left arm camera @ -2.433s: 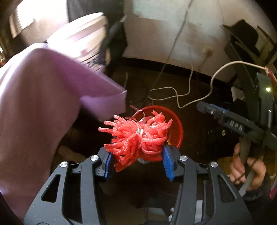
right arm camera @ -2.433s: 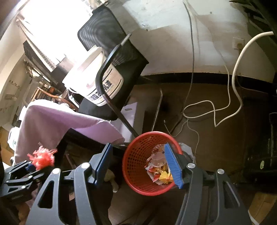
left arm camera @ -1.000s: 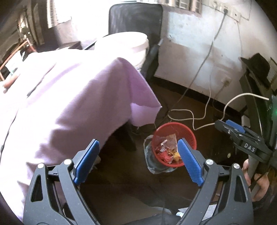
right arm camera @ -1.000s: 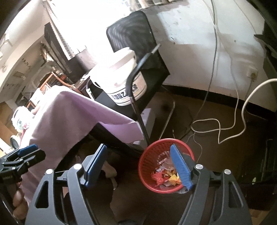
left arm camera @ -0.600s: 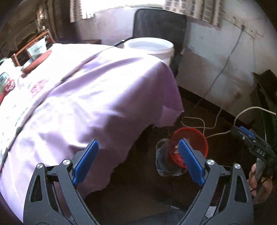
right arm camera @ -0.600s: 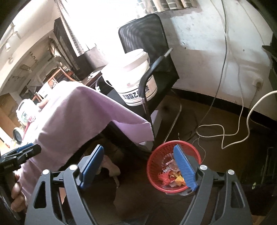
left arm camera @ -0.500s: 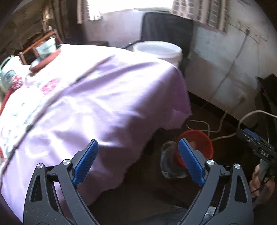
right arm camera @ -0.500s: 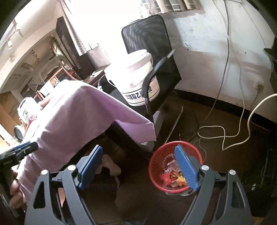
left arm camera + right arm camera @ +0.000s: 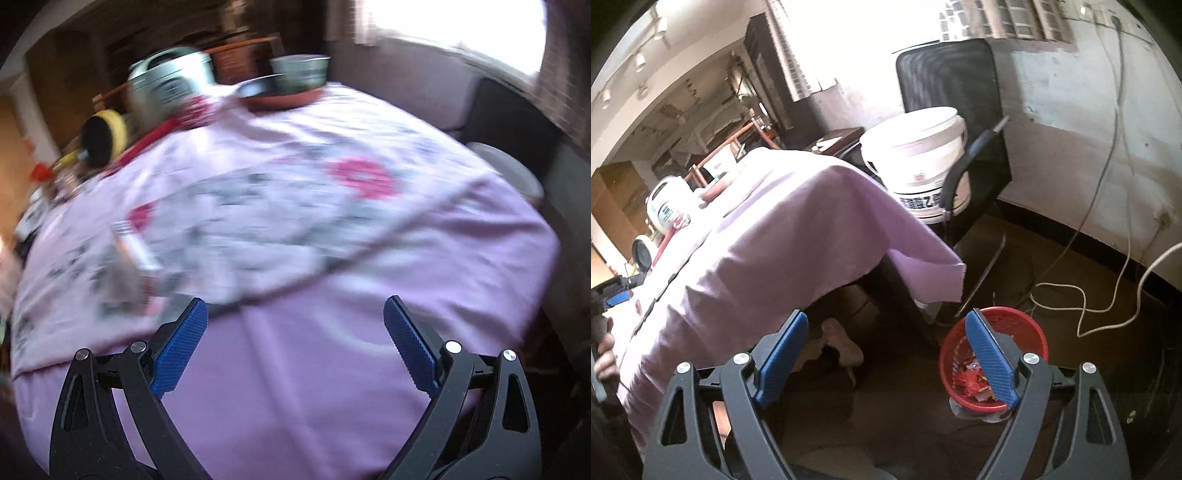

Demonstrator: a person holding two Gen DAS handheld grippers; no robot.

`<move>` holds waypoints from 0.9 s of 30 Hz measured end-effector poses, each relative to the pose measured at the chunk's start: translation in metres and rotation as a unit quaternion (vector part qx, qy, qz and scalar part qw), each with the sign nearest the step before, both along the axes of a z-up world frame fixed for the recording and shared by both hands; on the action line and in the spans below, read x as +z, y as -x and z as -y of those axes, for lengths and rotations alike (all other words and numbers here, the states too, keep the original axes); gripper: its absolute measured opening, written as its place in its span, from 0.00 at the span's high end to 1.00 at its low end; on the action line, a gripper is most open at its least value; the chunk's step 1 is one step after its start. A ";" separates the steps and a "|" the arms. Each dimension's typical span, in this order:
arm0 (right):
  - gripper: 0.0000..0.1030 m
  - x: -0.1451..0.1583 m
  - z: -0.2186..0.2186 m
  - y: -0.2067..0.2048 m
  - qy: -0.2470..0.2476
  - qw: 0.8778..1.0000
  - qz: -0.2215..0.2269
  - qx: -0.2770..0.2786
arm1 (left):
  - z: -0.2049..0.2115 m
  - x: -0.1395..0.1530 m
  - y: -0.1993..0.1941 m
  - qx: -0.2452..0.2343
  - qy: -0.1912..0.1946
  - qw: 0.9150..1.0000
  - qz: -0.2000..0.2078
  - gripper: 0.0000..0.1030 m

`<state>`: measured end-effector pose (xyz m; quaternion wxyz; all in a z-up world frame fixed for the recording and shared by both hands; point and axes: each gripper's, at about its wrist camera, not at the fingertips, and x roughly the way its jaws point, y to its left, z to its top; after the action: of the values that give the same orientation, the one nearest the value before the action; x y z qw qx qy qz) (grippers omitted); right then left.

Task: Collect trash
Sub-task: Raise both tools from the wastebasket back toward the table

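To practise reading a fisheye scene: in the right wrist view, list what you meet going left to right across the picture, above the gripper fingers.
White kettle → purple tablecloth → white bucket → black chair → white cable.

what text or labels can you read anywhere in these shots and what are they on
White bucket on the chair: a dark band with pale characters and a small red mark above it, both too blurred to read.
White kettle on the table: a printed label, unreadable.
Left wrist view: motion-blurred, nothing legible.
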<state>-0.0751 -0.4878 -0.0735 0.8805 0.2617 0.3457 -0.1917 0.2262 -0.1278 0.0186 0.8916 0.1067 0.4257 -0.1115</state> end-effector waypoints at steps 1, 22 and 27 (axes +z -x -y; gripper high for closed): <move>0.17 0.001 -0.004 -0.005 0.001 1.000 -0.002 0.006 | -0.016 0.001 -0.009 0.016 -0.001 1.000 -0.001 0.10; 0.17 0.065 -0.141 -0.129 0.040 0.975 0.038 0.213 | -0.246 -0.030 -0.063 0.223 0.053 0.971 -0.062 0.10; 0.17 0.083 -0.207 -0.177 0.034 0.949 0.052 0.308 | -0.269 -0.036 -0.055 0.229 0.127 0.962 -0.076 0.10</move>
<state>0.1018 -0.2806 0.0095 0.9216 0.1224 0.3569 0.0909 0.2813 0.1417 -0.0171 0.8646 -0.1167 0.4875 0.0343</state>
